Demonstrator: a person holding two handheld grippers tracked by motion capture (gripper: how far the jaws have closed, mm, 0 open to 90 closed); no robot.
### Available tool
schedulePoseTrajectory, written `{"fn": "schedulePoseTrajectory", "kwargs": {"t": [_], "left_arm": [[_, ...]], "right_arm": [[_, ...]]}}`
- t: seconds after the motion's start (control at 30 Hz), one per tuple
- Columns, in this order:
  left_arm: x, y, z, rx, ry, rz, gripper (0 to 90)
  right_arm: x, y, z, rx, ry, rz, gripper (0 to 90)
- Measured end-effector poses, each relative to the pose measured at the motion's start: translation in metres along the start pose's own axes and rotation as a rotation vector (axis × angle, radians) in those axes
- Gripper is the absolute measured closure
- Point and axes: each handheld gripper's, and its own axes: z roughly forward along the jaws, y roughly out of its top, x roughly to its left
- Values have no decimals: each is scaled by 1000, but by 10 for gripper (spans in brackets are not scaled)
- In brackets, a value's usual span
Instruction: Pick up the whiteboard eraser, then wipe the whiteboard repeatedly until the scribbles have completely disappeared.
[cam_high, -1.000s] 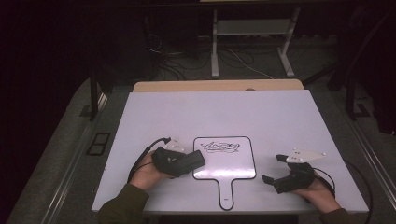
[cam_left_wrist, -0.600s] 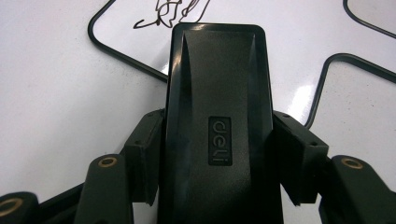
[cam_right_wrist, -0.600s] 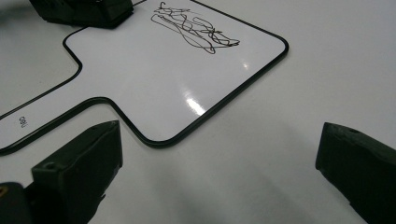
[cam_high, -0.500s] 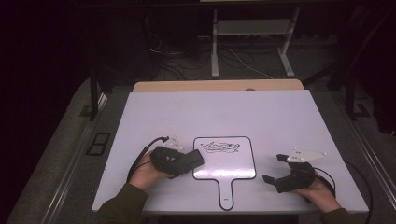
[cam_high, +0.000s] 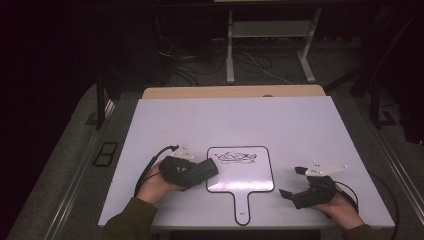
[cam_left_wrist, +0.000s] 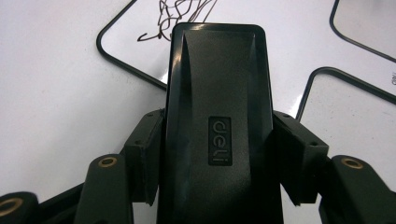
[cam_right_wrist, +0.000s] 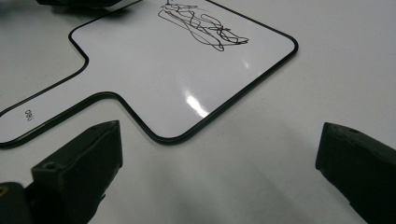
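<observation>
A small paddle-shaped whiteboard (cam_high: 241, 172) with a black rim and a handle lies near the table's front edge, a black scribble (cam_high: 237, 158) at its top. My left gripper (cam_high: 207, 168) is shut on a black eraser block (cam_left_wrist: 217, 116), which reaches over the board's left edge (cam_left_wrist: 126, 65) just below the scribble (cam_left_wrist: 184, 14). My right gripper (cam_high: 292, 182) rests open on the table to the right of the board (cam_right_wrist: 154, 70), nothing between its jaws.
The white table top (cam_high: 235, 120) stretches bare behind the board. A wooden strip (cam_high: 232, 92) runs along its far edge. Beyond it are metal stand legs (cam_high: 230, 50) and cables on the dark floor.
</observation>
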Motion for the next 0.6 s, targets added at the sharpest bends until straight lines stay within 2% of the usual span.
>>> {"fn": "schedulePoseTrajectory", "kwargs": {"t": [0.03,0.3,0.6], "left_arm": [[1,1,-1,3,2,10,390],[4,4,-6,-20,3,-5,390],[8,11,-9,-54,-16,-5,390]], "right_arm": [[0,0,0,1,1,1,0],[-1,0,1,3,1,1,0],[-1,0,2,4,6,3,0]]}}
